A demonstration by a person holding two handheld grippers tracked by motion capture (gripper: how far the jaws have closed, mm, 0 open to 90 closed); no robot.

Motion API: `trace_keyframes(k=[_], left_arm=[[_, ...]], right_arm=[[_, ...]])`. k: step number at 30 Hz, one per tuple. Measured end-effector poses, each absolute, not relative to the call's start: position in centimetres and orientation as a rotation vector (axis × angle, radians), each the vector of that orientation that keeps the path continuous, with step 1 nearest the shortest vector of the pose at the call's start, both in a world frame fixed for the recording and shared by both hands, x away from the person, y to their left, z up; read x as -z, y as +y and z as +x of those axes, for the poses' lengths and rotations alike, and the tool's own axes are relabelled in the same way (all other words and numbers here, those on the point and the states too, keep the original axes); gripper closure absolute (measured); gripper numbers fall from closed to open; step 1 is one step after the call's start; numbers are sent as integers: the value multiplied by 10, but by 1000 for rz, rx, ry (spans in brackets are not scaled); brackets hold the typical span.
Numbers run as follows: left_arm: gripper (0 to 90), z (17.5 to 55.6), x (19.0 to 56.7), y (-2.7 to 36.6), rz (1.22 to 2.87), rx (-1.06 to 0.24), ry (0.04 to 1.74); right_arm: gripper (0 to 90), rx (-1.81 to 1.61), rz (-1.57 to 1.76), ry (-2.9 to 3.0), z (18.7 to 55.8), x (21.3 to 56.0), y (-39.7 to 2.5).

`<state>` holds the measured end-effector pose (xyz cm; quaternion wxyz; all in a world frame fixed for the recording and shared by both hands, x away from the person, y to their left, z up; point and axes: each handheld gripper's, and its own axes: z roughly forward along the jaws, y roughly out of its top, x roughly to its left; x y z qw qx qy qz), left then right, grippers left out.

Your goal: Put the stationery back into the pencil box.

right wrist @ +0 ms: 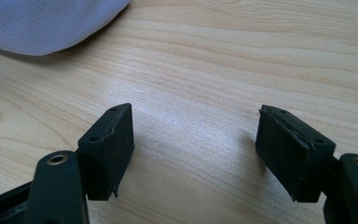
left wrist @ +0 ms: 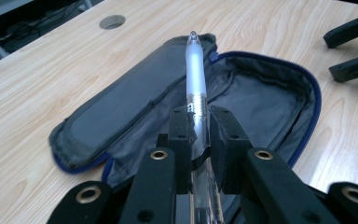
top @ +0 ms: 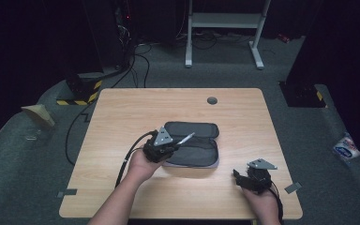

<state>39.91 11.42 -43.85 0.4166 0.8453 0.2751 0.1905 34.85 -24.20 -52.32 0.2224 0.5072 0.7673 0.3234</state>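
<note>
Holding a pen (left wrist: pixel 196 70) clamped in my left claw (left wrist: pixel 198 128), tip out over the open pencil case (left wrist: pixel 121 107) on the bench (left wrist: pixel 37 79). Right claw (right wrist: pixel 196 149) wide, empty, beside it. Next, I judge: lower, release inside.

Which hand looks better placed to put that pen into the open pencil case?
The left. Its gripper is shut on the pen, held right over the open pencil case. The right gripper is open, holds nothing and sits off to the side on the table.
</note>
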Motion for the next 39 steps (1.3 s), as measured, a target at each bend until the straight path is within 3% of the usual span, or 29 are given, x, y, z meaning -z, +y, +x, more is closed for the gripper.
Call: trace_keyframes(k=[17, 39], left_arm=[[791, 411, 443, 79, 2140, -421, 636], [790, 420, 456, 70, 2166, -383, 650]], right_arm=[[274, -893, 1401, 2119, 349, 523, -242], [279, -895, 1394, 2121, 349, 523, -242]])
